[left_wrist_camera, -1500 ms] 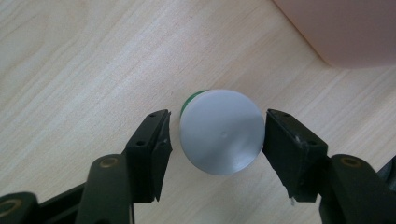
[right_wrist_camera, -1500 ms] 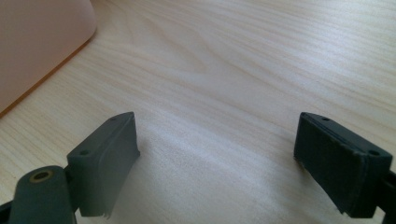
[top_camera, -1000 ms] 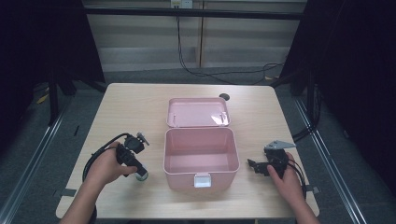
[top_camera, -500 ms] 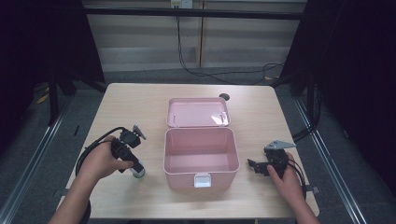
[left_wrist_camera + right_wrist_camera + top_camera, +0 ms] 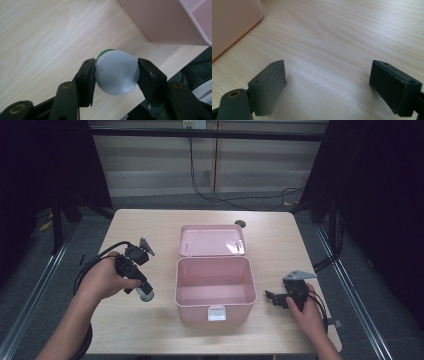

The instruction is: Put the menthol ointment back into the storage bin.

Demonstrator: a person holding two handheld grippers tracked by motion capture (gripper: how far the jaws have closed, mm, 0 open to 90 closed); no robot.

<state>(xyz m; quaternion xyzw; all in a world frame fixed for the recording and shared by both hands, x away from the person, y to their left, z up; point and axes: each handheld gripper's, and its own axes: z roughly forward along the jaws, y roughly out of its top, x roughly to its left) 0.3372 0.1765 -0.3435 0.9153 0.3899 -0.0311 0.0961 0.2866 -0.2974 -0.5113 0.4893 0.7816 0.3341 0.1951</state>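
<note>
While lifted: left claw [image 5: 116, 72] pinching grey-capped jar [image 5: 117, 72], now raised off the table [image 5: 150, 320]
Box [image 5: 215, 287]: unmoved, at jar's 3 o'clock
Right claw [image 5: 328, 87]: spread, unmoved

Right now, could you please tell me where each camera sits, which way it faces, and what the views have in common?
High view: fixed above the person's side, looking forward and down on the table; both forearms enter from below.
Left gripper view: rides the left hand-held gripper, looking down its jaws, closed on a grey-capped container.
Right gripper view: rides the right hand-held gripper, looking along open jaws at bare tabletop.
Shared: the pink box appears in all three views.
</note>
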